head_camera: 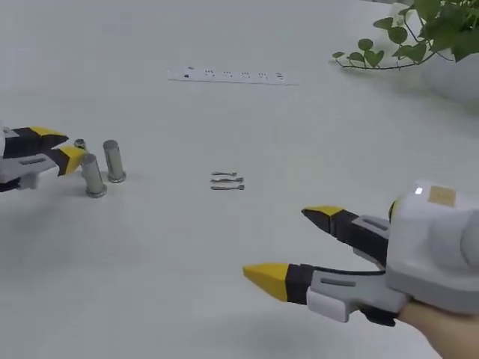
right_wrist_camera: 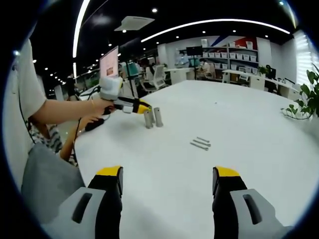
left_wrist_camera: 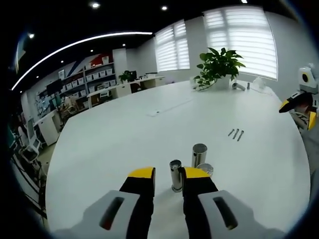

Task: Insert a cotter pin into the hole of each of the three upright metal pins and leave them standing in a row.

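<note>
**left jaws astride a pin, right gripper idle**

surface: plain white table (head_camera: 150, 284) in an open office; shelving and blinded windows show behind it in the gripper views.

far left of the head view: left gripper (head_camera: 69, 147) lies low over the table, pointing right. its jaws are a little apart. the three metal pins (head_camera: 114, 161) stand upright in a tight cluster at its tips. one pin (left_wrist_camera: 175, 175) stands between the two yellow tips. in the left gripper view, table shows between that pin and one jaw, so it is not clamped. the other two pins stand just past the tips, one partly hidden behind a jaw.

centre: three cotter pins (head_camera: 227, 180) lie flat, side by side, well apart from the metal pins. none is fitted in a pin. a white power strip (head_camera: 232, 75) lies further back.

lower right: right gripper (head_camera: 275, 241) sits above bare table, jaws spread wide, holding nothing.

far right, back corner: a leafy plant (head_camera: 430, 30).
</note>
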Demonstrator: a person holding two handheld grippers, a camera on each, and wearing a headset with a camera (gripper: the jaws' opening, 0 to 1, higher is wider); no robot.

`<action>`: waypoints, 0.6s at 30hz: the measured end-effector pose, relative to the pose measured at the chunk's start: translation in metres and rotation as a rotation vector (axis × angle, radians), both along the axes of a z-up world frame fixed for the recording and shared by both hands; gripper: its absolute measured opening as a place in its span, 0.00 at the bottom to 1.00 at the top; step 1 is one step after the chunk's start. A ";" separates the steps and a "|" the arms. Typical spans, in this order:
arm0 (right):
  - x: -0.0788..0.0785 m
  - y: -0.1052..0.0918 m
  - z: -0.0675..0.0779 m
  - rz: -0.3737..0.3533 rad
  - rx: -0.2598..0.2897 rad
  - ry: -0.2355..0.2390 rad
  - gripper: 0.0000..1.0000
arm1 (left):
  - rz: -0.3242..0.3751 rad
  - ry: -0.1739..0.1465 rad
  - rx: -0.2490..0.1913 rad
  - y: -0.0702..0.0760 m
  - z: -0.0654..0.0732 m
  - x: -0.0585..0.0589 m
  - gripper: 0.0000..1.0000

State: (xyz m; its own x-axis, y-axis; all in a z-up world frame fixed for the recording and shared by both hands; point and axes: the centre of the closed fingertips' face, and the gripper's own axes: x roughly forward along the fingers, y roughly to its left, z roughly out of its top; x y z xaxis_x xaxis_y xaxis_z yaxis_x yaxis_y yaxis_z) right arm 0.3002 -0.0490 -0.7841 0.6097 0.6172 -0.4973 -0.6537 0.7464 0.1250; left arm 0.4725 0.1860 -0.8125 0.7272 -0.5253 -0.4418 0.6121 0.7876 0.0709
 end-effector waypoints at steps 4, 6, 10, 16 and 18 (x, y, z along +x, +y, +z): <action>0.001 0.000 -0.001 -0.004 -0.003 0.002 0.74 | -0.017 0.017 -0.036 -0.002 -0.002 0.000 0.16; 0.001 0.000 -0.001 -0.005 -0.003 0.003 0.74 | -0.023 0.020 -0.041 -0.003 -0.003 0.000 0.15; 0.001 -0.001 -0.002 -0.008 -0.006 0.007 0.74 | -0.057 0.022 -0.043 -0.008 -0.005 -0.001 0.09; 0.001 -0.001 -0.002 -0.012 -0.006 0.006 0.74 | -0.060 0.028 -0.052 -0.010 -0.005 -0.001 0.07; 0.001 -0.001 -0.002 -0.012 -0.006 0.007 0.74 | -0.056 0.031 -0.057 -0.010 -0.005 -0.001 0.07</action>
State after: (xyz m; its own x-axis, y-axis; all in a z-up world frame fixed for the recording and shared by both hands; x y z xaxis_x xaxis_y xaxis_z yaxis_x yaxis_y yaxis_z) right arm 0.3015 -0.0501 -0.7861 0.6137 0.6067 -0.5053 -0.6438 0.7550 0.1246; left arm 0.4717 0.1761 -0.8175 0.6822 -0.5898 -0.4322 0.6568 0.7541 0.0076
